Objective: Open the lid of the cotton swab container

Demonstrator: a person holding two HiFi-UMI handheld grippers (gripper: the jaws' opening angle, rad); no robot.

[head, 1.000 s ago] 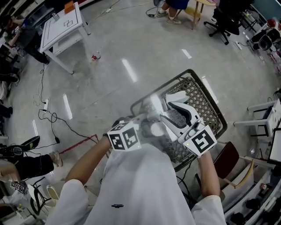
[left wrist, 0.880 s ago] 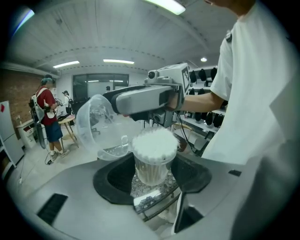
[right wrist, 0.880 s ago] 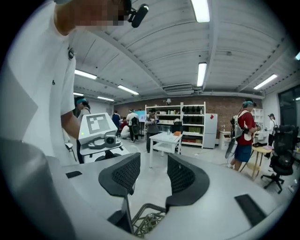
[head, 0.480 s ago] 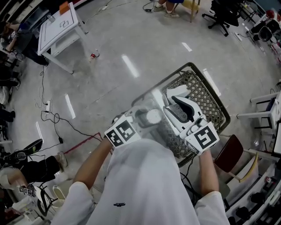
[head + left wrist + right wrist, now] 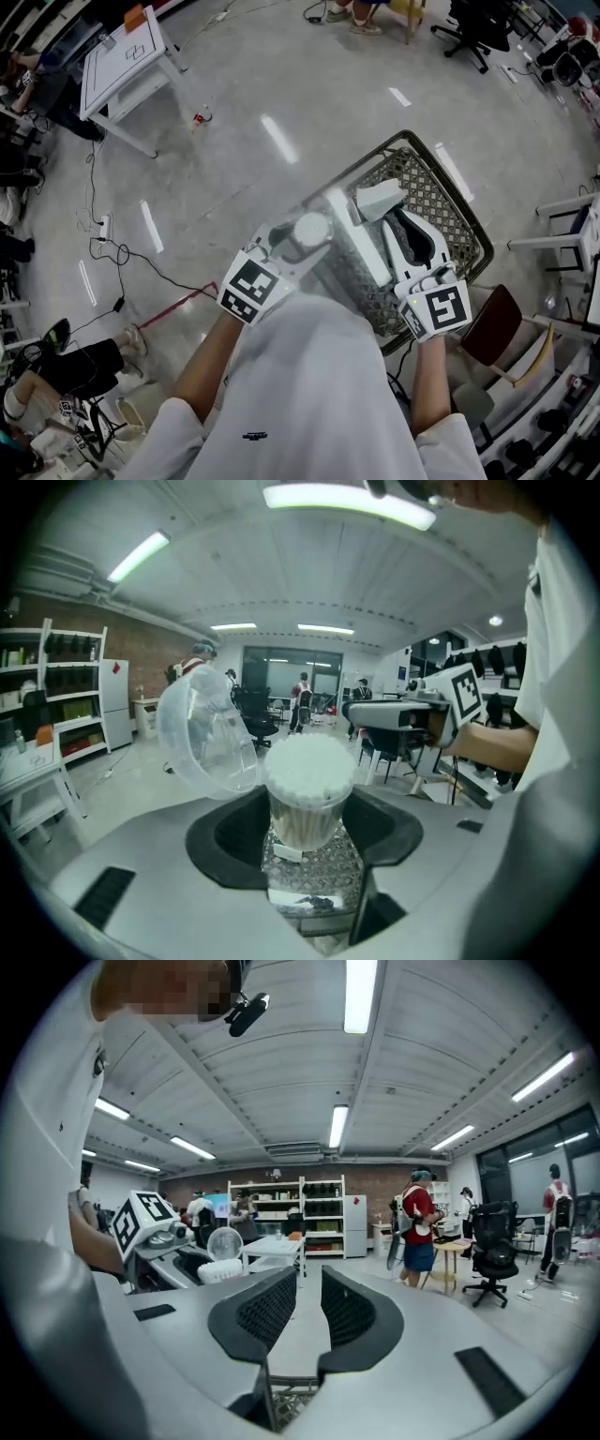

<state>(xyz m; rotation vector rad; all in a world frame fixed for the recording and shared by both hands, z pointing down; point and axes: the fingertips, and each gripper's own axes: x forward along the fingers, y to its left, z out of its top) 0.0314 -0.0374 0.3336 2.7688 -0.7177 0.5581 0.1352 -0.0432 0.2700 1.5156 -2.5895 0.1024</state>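
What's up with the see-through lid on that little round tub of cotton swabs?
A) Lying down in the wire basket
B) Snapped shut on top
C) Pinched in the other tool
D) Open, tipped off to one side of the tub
D: the left gripper view shows the clear plastic lid tipped away to the left of the clear round tub of cotton swabs, whose white tips stand bare on top.
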